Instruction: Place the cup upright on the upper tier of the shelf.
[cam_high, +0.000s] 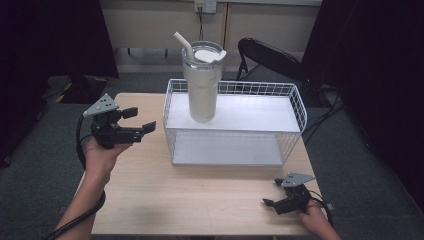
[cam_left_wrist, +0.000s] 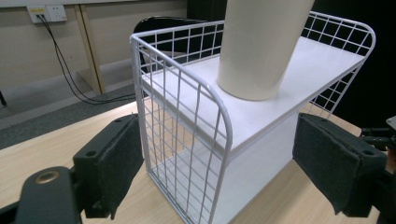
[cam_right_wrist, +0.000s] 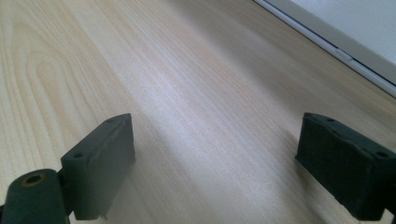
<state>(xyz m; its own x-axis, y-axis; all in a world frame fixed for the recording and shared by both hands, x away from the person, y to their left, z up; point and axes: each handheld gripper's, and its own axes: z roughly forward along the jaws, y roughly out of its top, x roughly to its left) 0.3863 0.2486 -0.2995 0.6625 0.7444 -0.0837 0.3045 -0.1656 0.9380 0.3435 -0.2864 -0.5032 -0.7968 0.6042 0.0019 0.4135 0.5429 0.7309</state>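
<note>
Your left gripper (cam_high: 134, 120), jaws spread wide and empty, faces the tall cream tumbler (cam_high: 202, 82) standing upright on the wire rack's (cam_high: 298, 107) upper shelf; it looks rigid, smooth, top-heavy, so grip its lower body squarely.

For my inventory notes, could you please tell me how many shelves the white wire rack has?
2: the upper white shelf carrying the cream tumbler, and the lower white shelf beneath it.
</note>
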